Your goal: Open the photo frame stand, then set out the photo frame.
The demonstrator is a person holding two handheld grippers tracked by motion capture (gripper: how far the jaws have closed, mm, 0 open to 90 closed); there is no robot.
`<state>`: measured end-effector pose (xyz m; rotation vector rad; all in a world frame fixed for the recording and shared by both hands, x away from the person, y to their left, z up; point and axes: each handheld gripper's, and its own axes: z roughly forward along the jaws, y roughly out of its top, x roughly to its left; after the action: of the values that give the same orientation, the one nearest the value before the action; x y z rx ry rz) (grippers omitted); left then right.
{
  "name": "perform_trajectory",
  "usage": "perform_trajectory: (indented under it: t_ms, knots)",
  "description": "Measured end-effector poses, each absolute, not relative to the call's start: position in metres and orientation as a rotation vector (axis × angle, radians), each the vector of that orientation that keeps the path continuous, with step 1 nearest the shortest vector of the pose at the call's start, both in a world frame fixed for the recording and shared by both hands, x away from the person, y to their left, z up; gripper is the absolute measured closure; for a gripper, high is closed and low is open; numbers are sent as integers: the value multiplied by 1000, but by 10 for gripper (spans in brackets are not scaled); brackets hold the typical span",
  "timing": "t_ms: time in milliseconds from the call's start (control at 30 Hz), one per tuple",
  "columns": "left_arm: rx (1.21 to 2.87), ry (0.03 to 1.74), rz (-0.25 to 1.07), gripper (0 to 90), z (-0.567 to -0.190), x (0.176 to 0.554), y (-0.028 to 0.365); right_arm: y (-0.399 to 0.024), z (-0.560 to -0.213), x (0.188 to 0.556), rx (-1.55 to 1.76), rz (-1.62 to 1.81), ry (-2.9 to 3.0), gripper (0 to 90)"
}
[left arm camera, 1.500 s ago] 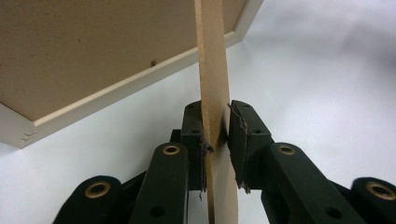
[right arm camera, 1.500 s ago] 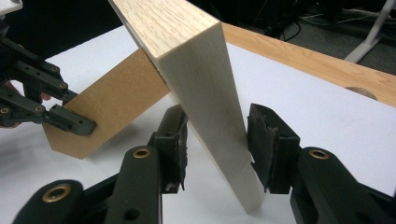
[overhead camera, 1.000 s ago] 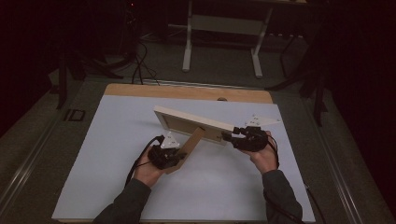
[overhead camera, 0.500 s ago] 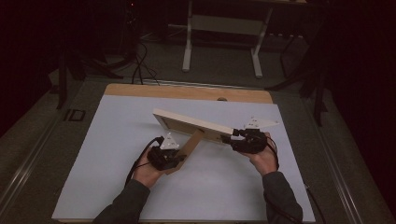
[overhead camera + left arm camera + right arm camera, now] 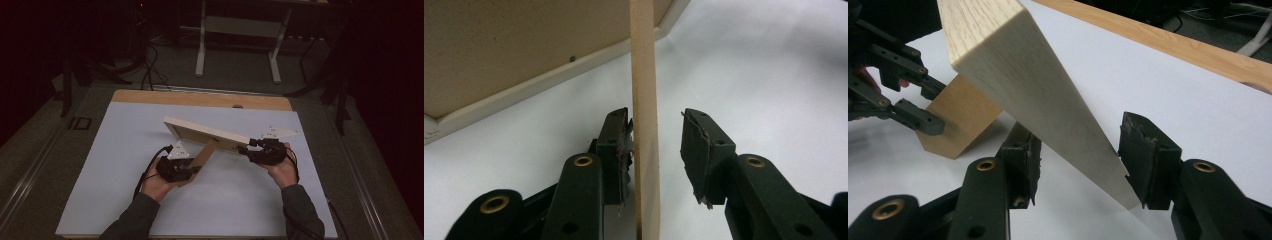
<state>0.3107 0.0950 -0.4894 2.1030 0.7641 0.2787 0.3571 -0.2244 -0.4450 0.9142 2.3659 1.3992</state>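
Frame (image 5: 205, 134) stands mid-picture on the white table (image 5: 110, 165), propped on its back leg (image 5: 204, 155). Left gripper (image 5: 180, 169) has just been opening: jaws now spread w/ the leg between them, one pad (image 5: 621, 150) touching, the other clear (release, prob.). Right gripper (image 5: 260, 150) has eased too; its view shows a gap beside the frame's corner (image 5: 1118, 185). High view hides both gaps.
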Motion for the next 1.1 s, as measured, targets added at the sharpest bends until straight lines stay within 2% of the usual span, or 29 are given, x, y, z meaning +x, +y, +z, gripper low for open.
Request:
perform_trajectory:
  t_ms: [833, 1100]
  knots:
    - [1982, 798, 275, 625, -473, 311, 110, -230, -456, 357, 938, 1369, 2386, 508]
    - [1927, 818, 268, 654, -467, 312, 121, -234, -462, 357, 964, 1357, 2401, 506]
